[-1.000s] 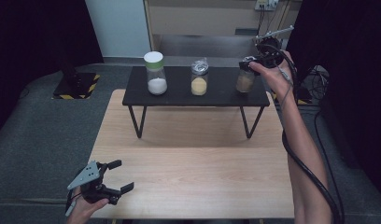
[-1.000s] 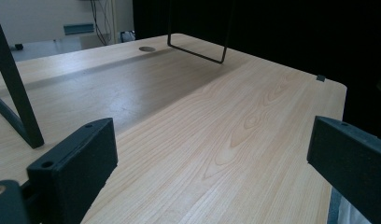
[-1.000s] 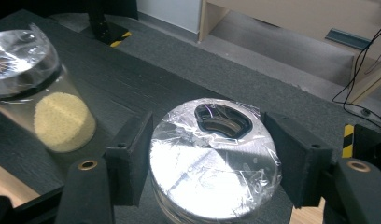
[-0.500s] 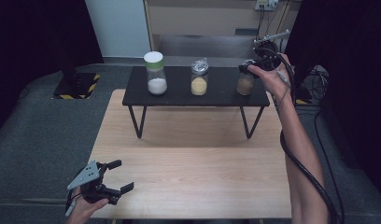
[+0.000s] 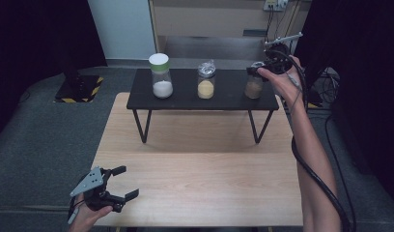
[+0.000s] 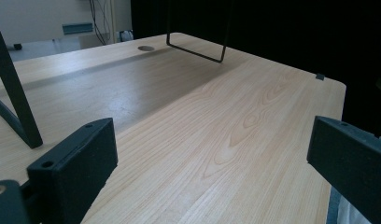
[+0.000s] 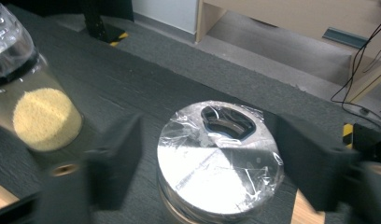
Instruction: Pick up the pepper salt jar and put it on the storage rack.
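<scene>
Black shelf (image 5: pixel 224 99): three jars | right gripper (image 7: pixel 207 154) spread around brown jar (image 5: pixel 253 86) | left gripper (image 5: pixel 121 182) spread

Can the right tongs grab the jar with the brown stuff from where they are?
Probably yes. The right tongs are open right over the brown jar's shiny lid, one jaw either side, and nothing sits between them.

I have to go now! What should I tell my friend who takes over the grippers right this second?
Left gripper: open, holding nothing, low over the wooden table near its front left corner.
Right gripper: open, jaws either side of the brown jar with the plastic-wrapped lid, not yet closed on it.
All three jars stand on the black shelf: white jar, yellow jar, brown jar.
Nothing moved yet. Probably next: grip the brown jar.
</scene>
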`<state>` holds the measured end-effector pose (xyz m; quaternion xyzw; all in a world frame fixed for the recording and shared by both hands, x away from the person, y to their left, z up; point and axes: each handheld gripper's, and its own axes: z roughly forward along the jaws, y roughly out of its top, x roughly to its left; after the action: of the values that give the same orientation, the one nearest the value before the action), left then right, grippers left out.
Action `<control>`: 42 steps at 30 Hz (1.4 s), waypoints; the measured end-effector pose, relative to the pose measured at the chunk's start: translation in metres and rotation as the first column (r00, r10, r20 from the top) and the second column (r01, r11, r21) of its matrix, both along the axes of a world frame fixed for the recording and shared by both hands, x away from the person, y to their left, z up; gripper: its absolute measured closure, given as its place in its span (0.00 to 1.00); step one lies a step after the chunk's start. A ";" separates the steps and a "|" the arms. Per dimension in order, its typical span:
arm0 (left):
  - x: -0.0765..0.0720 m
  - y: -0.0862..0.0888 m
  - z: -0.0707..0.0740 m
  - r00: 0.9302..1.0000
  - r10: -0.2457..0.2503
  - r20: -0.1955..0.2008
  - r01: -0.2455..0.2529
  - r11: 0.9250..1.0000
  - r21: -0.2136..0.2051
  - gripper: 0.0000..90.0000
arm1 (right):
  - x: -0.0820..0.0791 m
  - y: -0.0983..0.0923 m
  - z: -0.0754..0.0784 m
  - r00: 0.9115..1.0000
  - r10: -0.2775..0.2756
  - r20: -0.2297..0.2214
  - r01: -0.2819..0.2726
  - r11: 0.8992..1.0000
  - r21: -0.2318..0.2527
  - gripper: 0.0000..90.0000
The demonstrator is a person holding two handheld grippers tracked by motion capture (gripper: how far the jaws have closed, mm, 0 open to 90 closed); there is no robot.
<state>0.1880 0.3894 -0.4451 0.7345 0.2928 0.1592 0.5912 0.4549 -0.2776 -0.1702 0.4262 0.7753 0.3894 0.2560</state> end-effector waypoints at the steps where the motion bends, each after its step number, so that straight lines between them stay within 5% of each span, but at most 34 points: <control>1: 0.000 0.000 0.000 1.000 0.000 0.000 0.000 1.000 -0.001 0.01 | -0.002 -0.001 -0.001 1.000 -0.004 0.014 0.004 1.000 0.005 0.18; 3: 0.000 0.000 0.000 1.000 0.000 0.001 0.000 1.000 0.000 0.01 | -0.002 -0.007 -0.002 1.000 0.003 0.015 -0.004 0.999 0.052 0.08; 7: 0.000 0.000 0.000 1.000 0.001 0.000 -0.001 1.000 -0.003 0.01 | -0.006 -0.017 -0.001 0.999 0.021 0.031 -0.025 0.993 0.114 0.06; 16: 0.000 0.000 0.000 1.000 0.001 -0.001 -0.001 1.000 -0.001 0.01 | -0.029 -0.035 0.013 0.995 0.034 0.091 -0.049 0.985 0.167 0.06; 30: 0.000 -0.001 0.000 1.000 0.001 0.001 -0.001 1.000 0.004 0.01 | -0.066 -0.053 0.021 0.985 0.071 0.157 -0.098 0.980 0.175 0.06; 42: 0.000 -0.001 0.001 1.000 0.002 0.001 -0.002 1.000 0.007 0.01 | -0.105 -0.062 0.013 0.964 0.149 0.219 -0.187 0.969 0.164 0.06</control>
<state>0.1877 0.3879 -0.4444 0.7361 0.2924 0.1612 0.5888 0.3499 -0.3394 -0.1575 0.3380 0.7390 0.5215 0.2601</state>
